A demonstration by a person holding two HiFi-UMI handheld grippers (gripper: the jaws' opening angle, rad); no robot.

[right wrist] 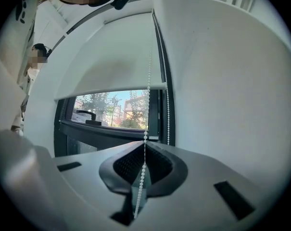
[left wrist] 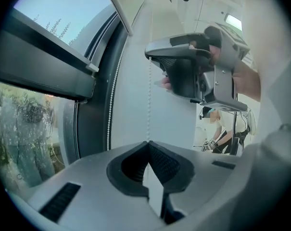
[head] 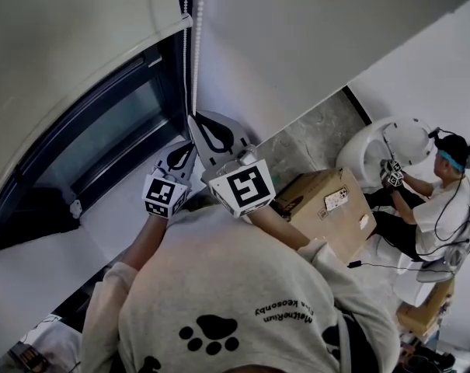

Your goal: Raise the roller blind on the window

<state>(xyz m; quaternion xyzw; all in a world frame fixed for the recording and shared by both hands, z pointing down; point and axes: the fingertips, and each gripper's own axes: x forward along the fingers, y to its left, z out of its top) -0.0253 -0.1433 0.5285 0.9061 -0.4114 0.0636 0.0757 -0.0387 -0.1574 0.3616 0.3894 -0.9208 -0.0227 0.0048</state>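
Observation:
The off-white roller blind (right wrist: pixel 111 61) hangs part-way down the dark-framed window (right wrist: pixel 116 110), with glass showing under its bottom bar. A white bead chain (head: pixel 194 45) drops along the window's right edge. In the head view my right gripper (head: pixel 193 120) is the upper one, and my left gripper (head: pixel 189 148) sits just below it. The right gripper (right wrist: pixel 145 141) is shut on one strand of the bead chain (right wrist: pixel 141 182), which runs on down between its jaws. The left gripper (left wrist: pixel 148 142) is shut on the same strand (left wrist: pixel 148 100), under the right gripper (left wrist: pixel 150 57). A second strand (left wrist: pixel 111 105) hangs free beside the frame.
A plain white wall (head: pixel 312 37) stands right of the window. Behind me on the floor is a cardboard box (head: pixel 328 208). Another person (head: pixel 436 200) sits at the far right by a round white fixture (head: pixel 378 150). A black window handle (right wrist: pixel 85 113) shows in the right gripper view.

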